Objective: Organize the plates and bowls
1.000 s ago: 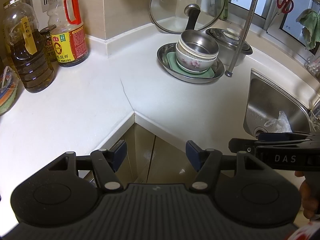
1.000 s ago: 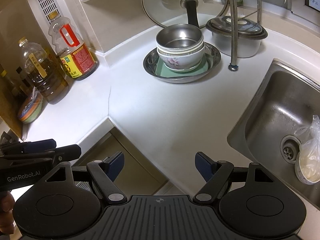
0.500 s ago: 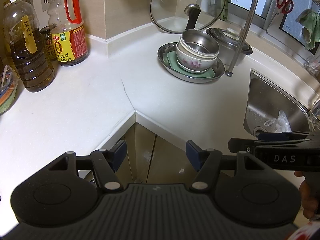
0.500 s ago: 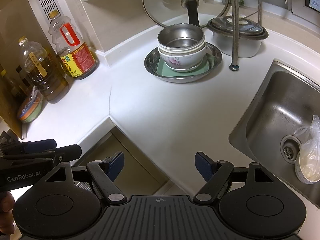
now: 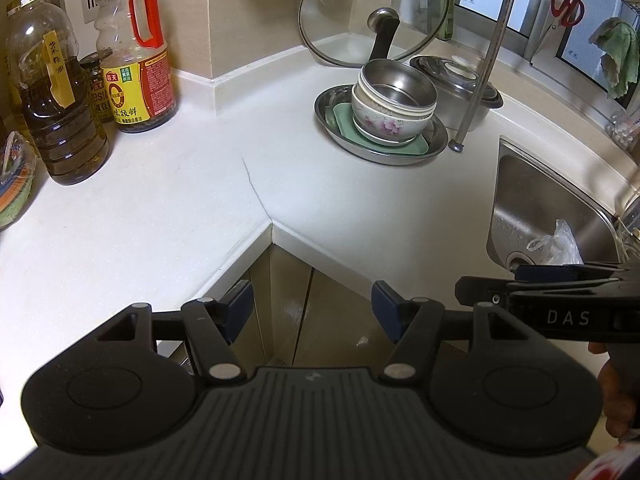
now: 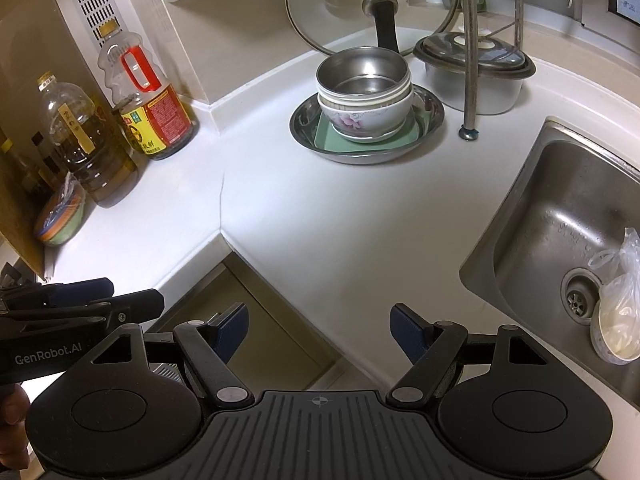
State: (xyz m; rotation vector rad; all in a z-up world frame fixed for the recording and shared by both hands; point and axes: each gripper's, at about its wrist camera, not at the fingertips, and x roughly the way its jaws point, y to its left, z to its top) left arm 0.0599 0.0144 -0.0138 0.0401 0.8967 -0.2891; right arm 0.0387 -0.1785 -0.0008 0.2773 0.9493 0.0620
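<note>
A stack of bowls (image 5: pixel 390 110) (image 6: pixel 366 98) stands at the back of the white counter: a steel bowl on top, white bowls under it, the lowest with a pink flower. The stack rests on a green square plate (image 5: pixel 340 120) (image 6: pixel 326 136) inside a wide steel dish (image 5: pixel 328 104) (image 6: pixel 304 120). My left gripper (image 5: pixel 312 306) hangs open and empty over the counter's inner corner, far in front of the stack. My right gripper (image 6: pixel 320 326) is open and empty too, beside the left one, which shows at the left edge of its view.
Two oil bottles (image 5: pixel 60 112) (image 5: pixel 136 68) stand at the back left, a colourful bowl (image 6: pixel 60 220) beside them. A glass lid (image 5: pixel 376 12), a lidded steel pot (image 6: pixel 476 72) and a metal hose (image 6: pixel 470 48) crowd behind the stack. The sink (image 6: pixel 560 216) at right holds a plastic bag.
</note>
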